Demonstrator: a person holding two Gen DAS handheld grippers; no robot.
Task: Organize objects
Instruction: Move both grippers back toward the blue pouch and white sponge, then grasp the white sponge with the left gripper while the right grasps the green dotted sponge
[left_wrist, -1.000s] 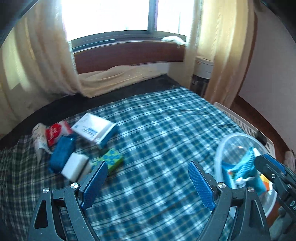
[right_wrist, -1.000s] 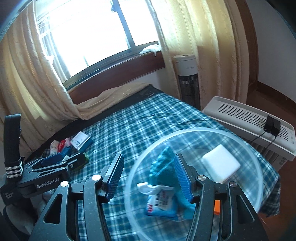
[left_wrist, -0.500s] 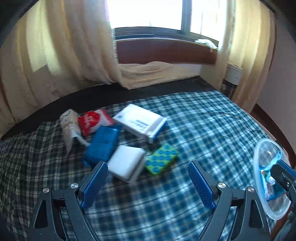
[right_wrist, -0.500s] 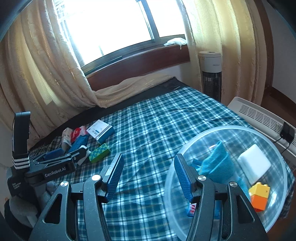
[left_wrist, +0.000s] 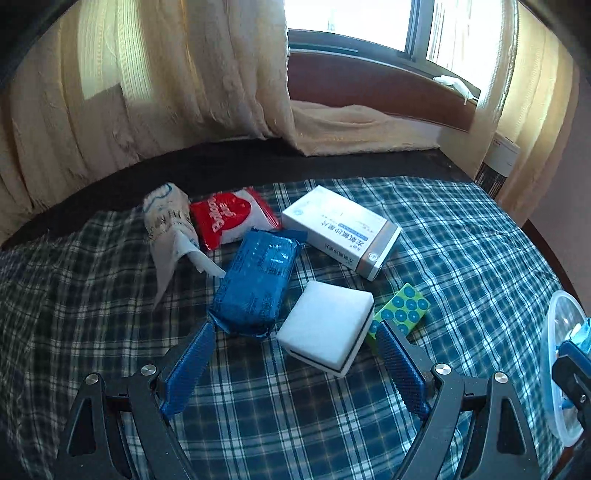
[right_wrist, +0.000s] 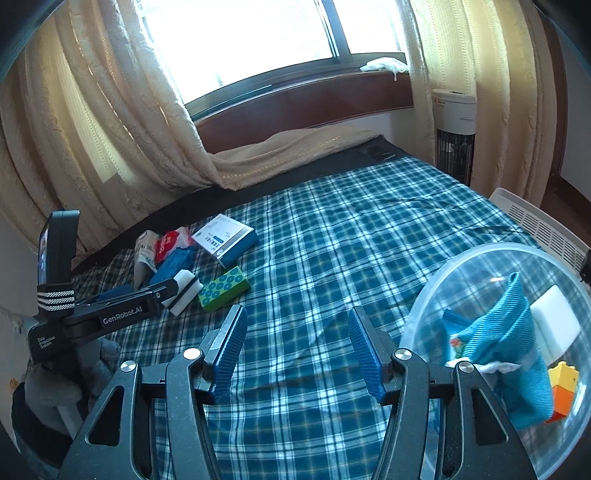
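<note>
The left gripper (left_wrist: 293, 347) hangs with jaws wide apart and nothing between them, over a white sponge (left_wrist: 327, 326) lying near the left edge of the plaid bed (left_wrist: 461, 258). The sponge lies among a blue packet (left_wrist: 255, 286), a white box (left_wrist: 341, 230), a red packet (left_wrist: 229, 218) and a green dotted box (left_wrist: 400, 308). The right gripper (right_wrist: 295, 345) is also released and empty above bare plaid, just beside a clear bowl (right_wrist: 480, 266) at the bed's right edge that holds a blue cloth (right_wrist: 506, 332), a white block (right_wrist: 557, 321) and an orange and yellow brick (right_wrist: 563, 387).
</note>
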